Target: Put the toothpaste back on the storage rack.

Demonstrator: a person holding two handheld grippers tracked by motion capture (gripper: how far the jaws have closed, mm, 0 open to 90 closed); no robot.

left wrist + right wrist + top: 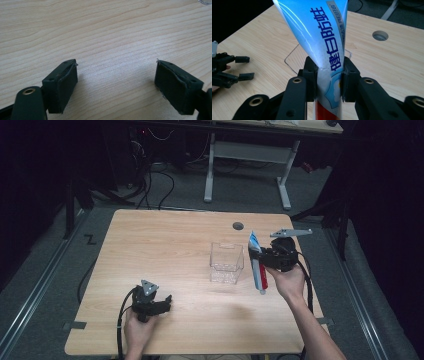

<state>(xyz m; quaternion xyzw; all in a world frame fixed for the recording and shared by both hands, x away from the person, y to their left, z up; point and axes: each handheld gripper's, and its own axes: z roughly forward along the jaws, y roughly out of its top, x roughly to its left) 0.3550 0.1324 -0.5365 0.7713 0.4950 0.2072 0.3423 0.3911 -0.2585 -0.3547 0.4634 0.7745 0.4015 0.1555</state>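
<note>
So I've got the toothpaste tube (257, 262) clamped in my right hand-held gripper (262, 257), jaws pinching it around the middle, flat crimped end up and the red cap end hanging below. It's off the counter (165, 245), just to the left of that hand-held gripper sits the clear plastic box (226, 263), open top. I reckon I'm mid-carry; next move is to swing the tube over the box opening, line it up and let go without clipping the rim. My left hand-held gripper (162, 302) is down low over bare wood, jaws spread, nothing in it. The counter is light woodgrain with a cable hole (238, 226). The room's dark, another desk (250, 150) and cables behind.
</note>
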